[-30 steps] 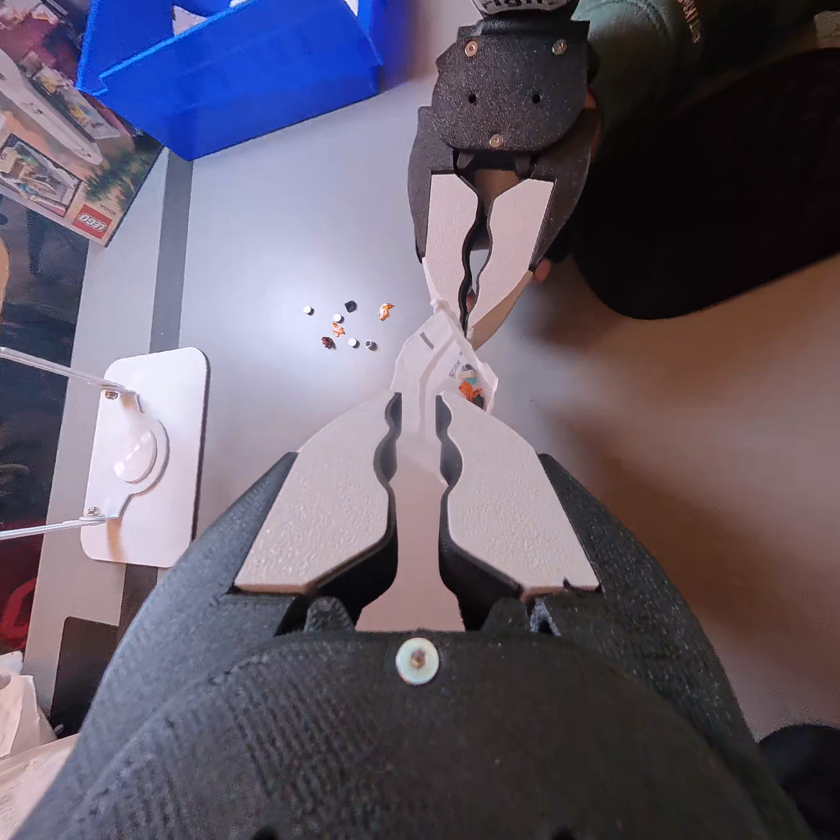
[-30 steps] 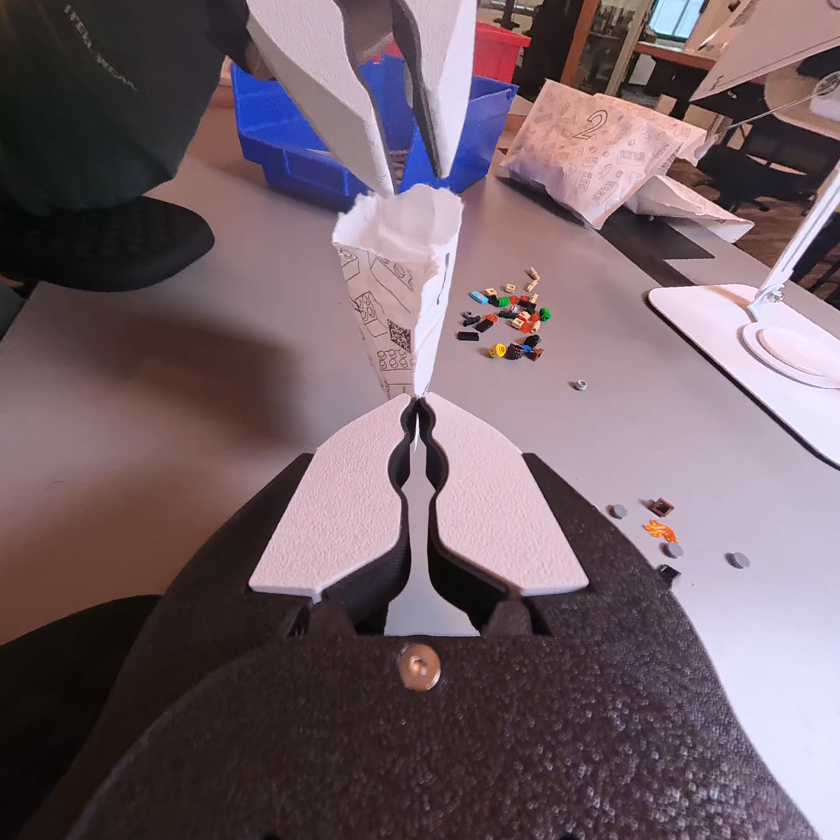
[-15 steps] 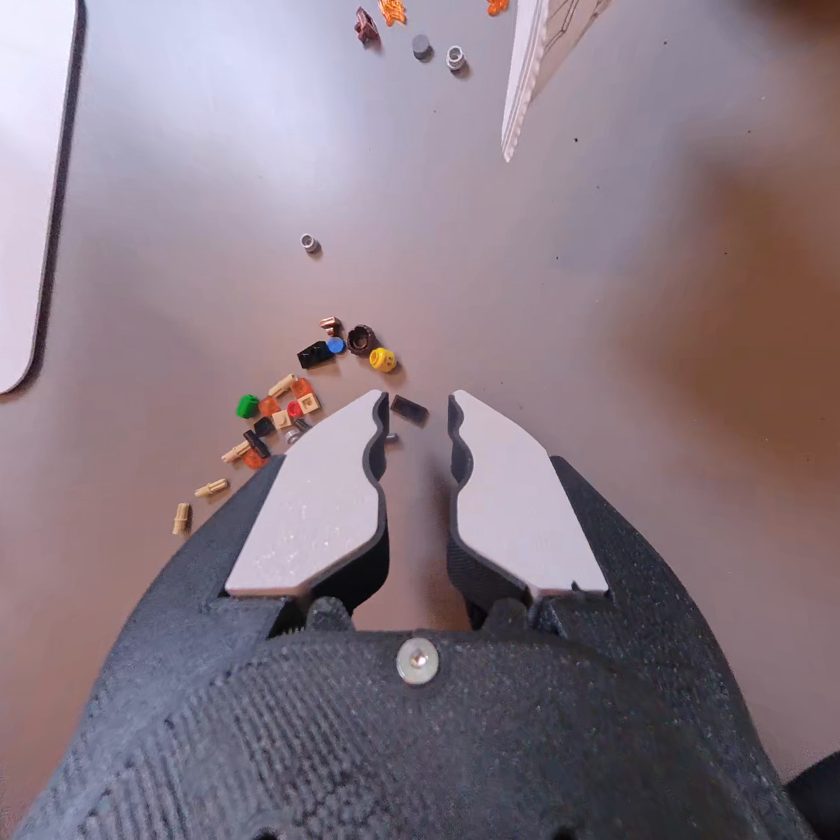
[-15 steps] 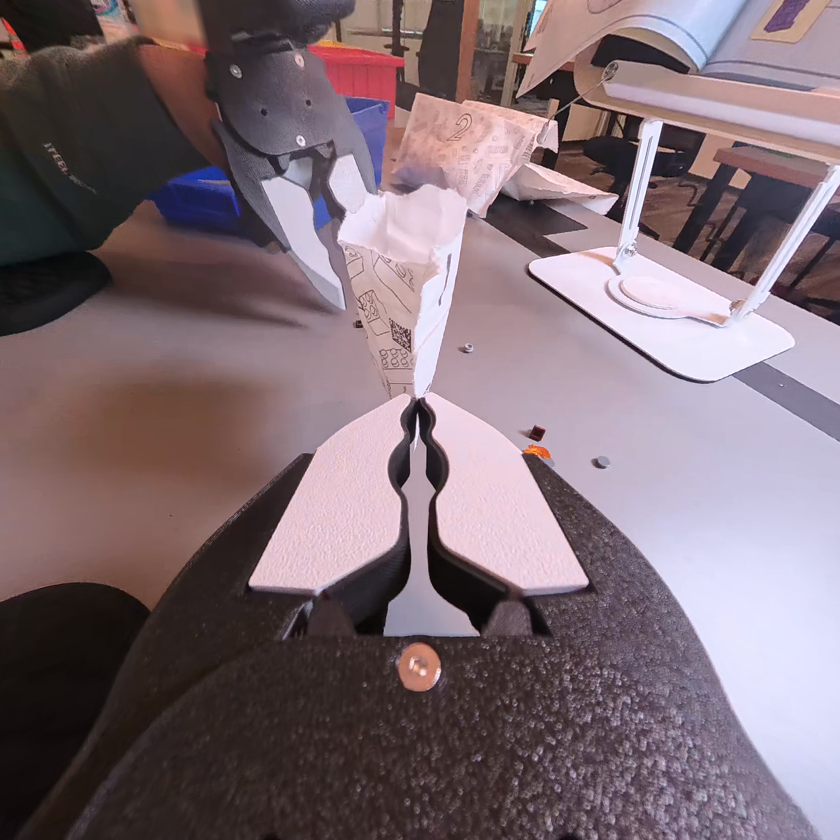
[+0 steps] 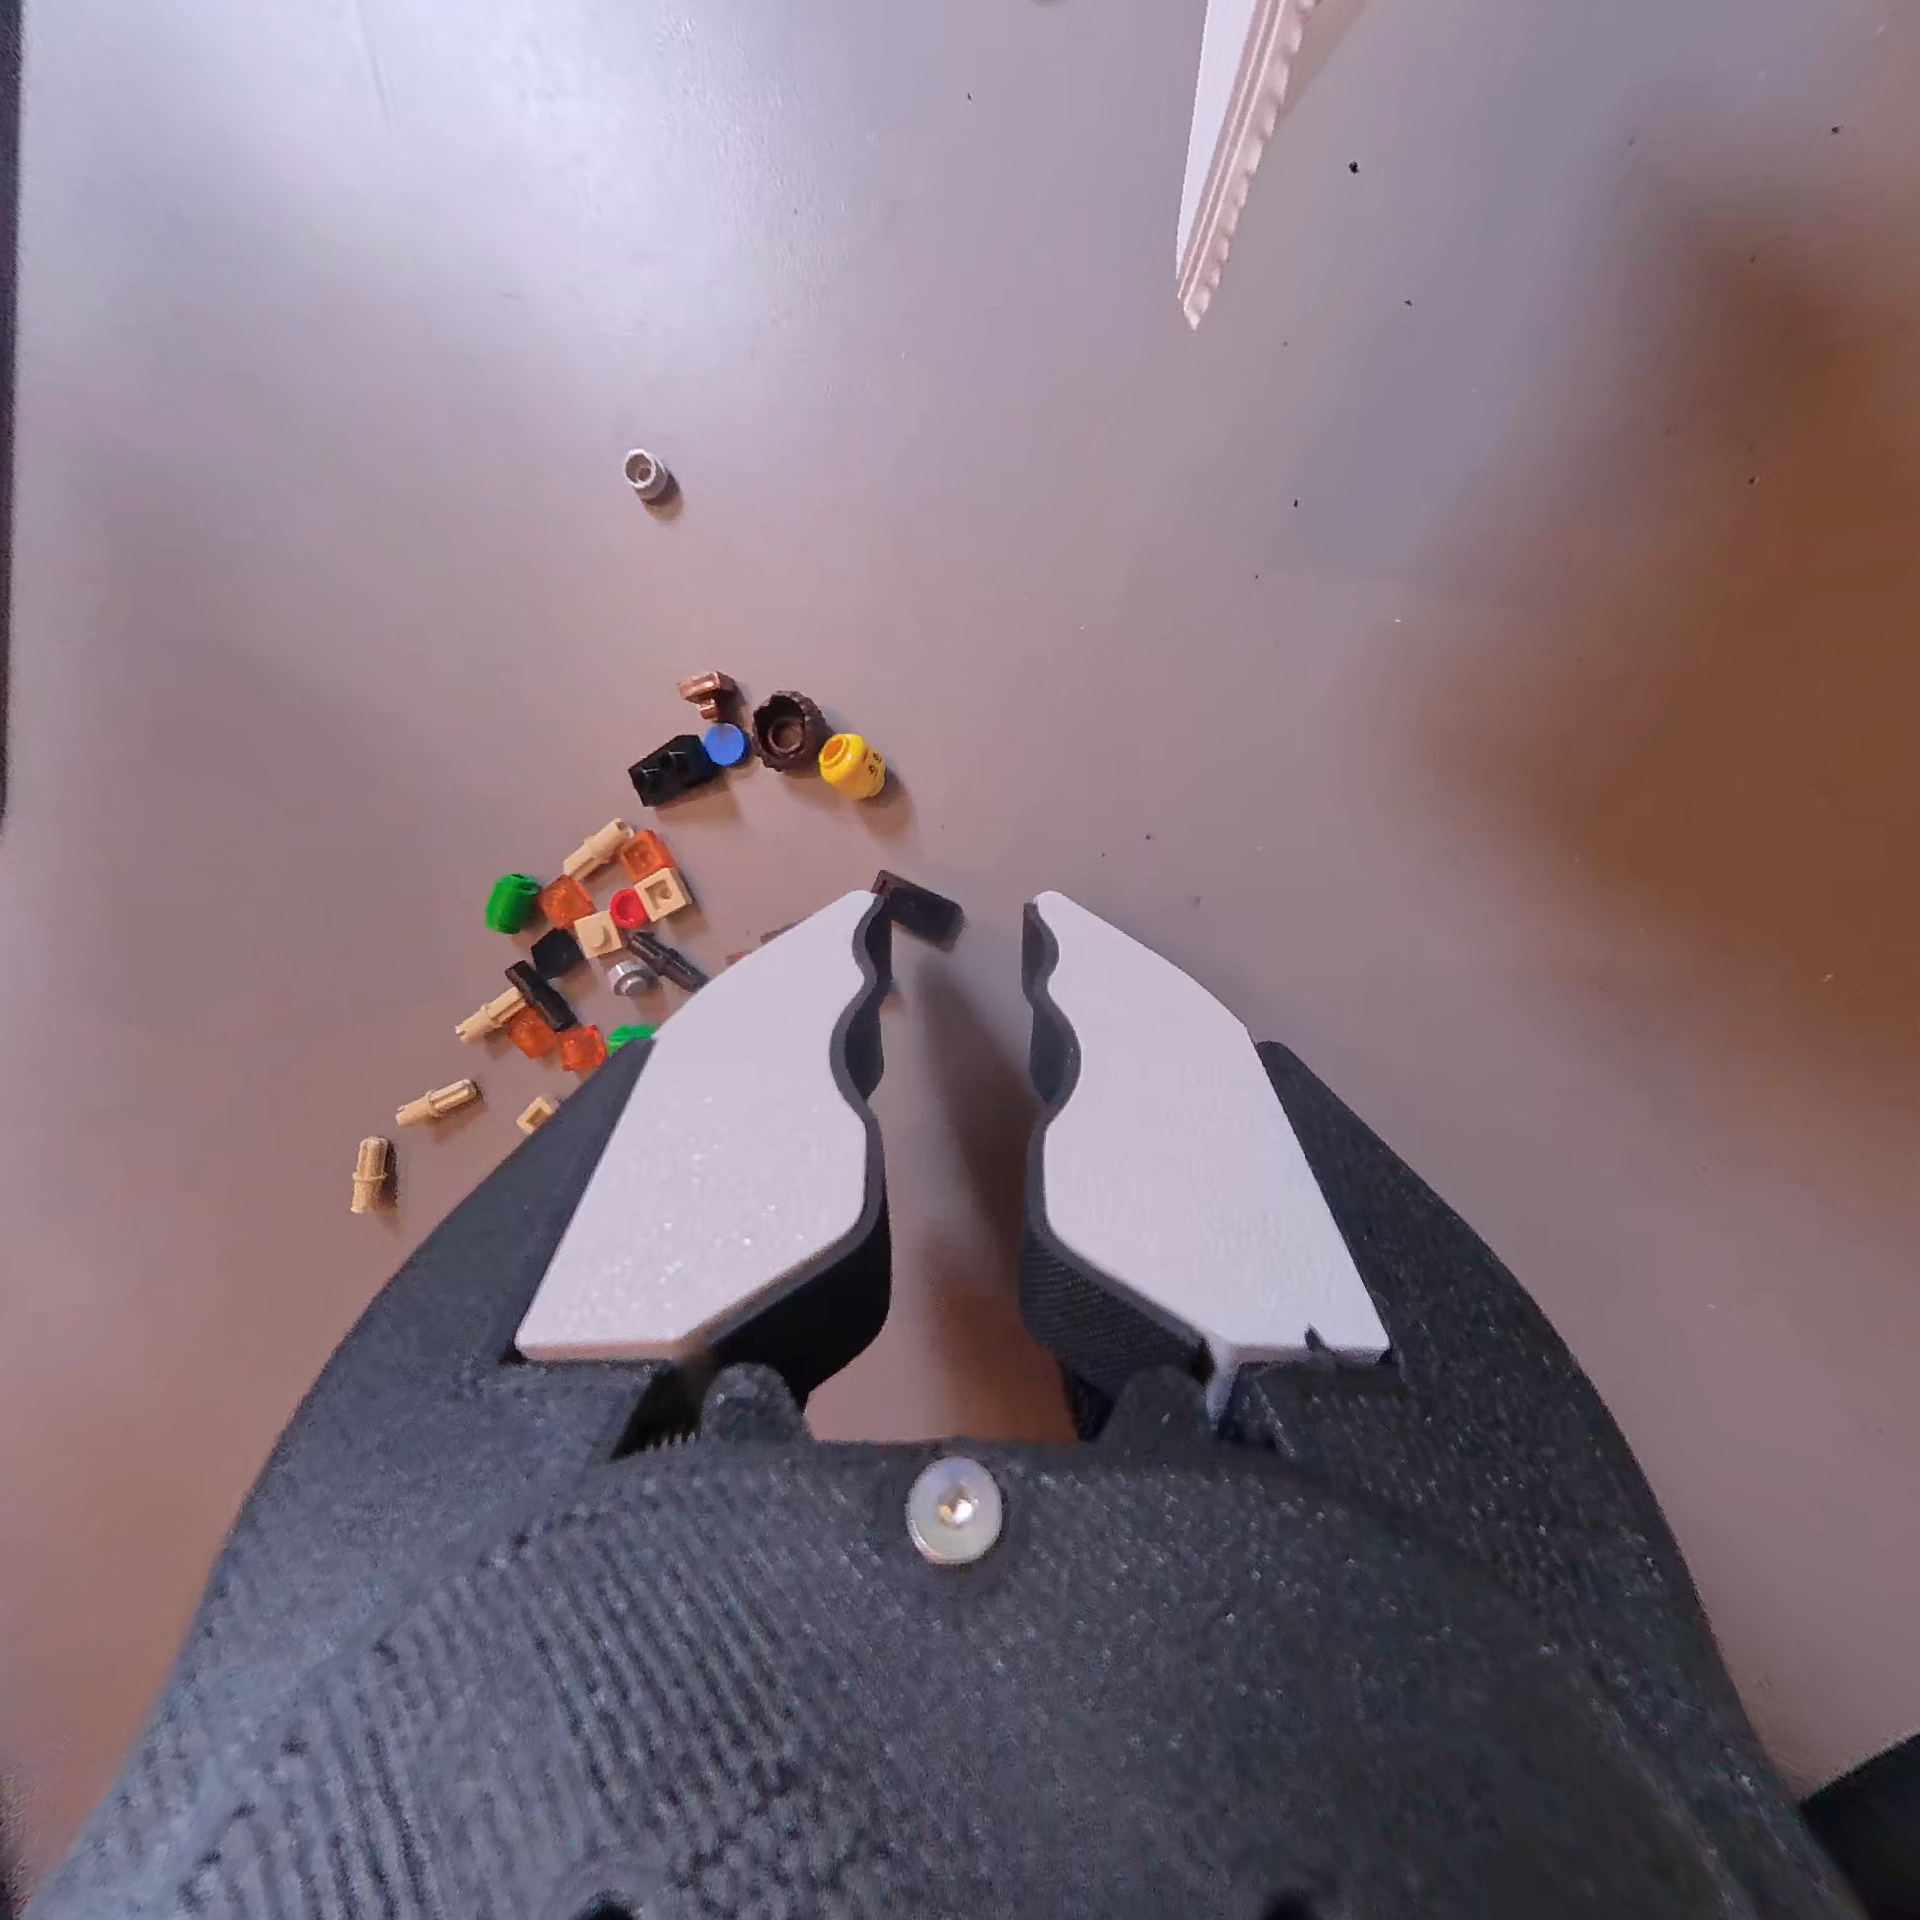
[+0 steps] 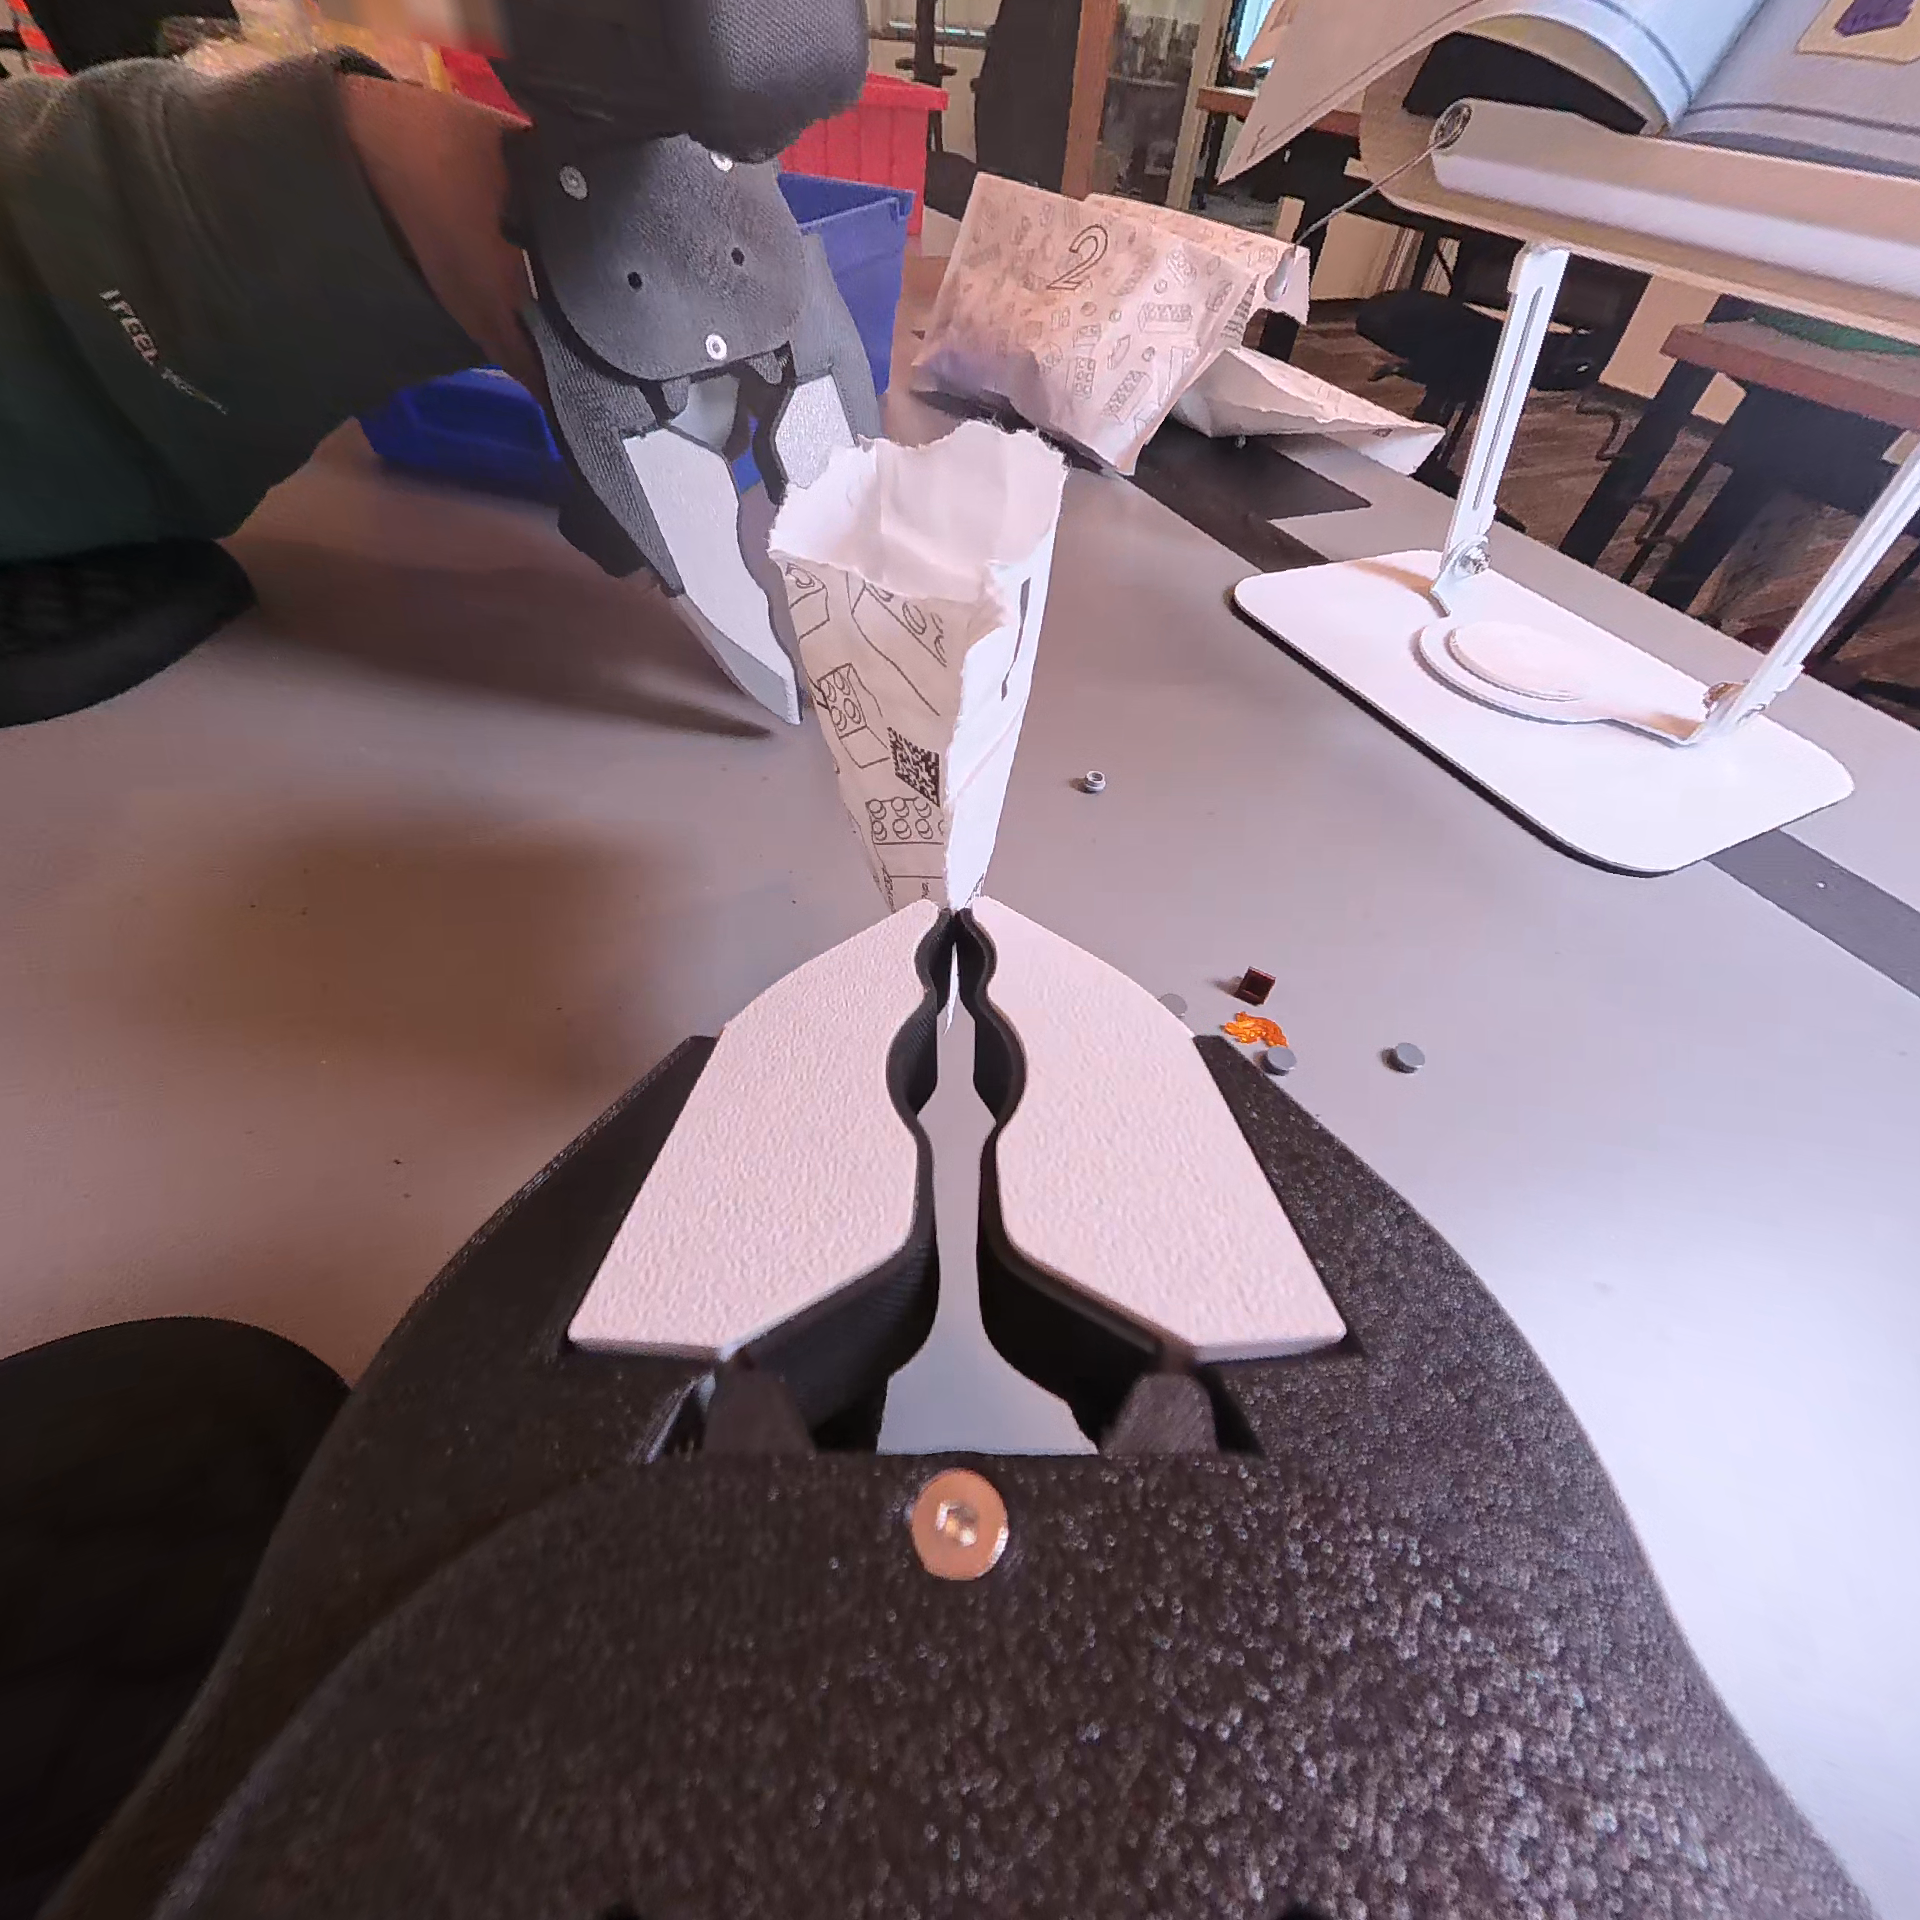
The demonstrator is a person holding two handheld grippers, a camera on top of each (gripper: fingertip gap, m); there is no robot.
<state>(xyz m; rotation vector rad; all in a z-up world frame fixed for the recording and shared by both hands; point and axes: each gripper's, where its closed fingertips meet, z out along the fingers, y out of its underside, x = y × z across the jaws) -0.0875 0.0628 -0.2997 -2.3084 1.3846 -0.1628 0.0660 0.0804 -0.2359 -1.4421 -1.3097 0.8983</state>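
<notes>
A workshop room with tables and chairs lies behind a grey bench. On it stand a white stand base with slanted metal legs, a blue bin with a red bin behind it, and two printed paper bags lying on their sides.

The right claw is closed together, its pads clamped on the lower corner of a small torn paper bag, white inside and printed with brick drawings outside. The bag rises from the fingertips with its ragged open mouth upward. Just right of this claw lie a brown tile, an orange translucent piece and a few grey round studs; another grey stud lies farther off.

The left claw stands apart, pointing down at the bench, with nothing pressed between its pads. A small dark brown tile lies at the tip of its left finger, nearer that finger than the other; whether they touch cannot be told. To the left spreads a scatter of tiny bricks: a yellow round head, a dark brown round piece, a blue stud, a black brick, a green piece, orange and tan plates and tan pins. The bag's crimped edge shows at the top of this view.
</notes>
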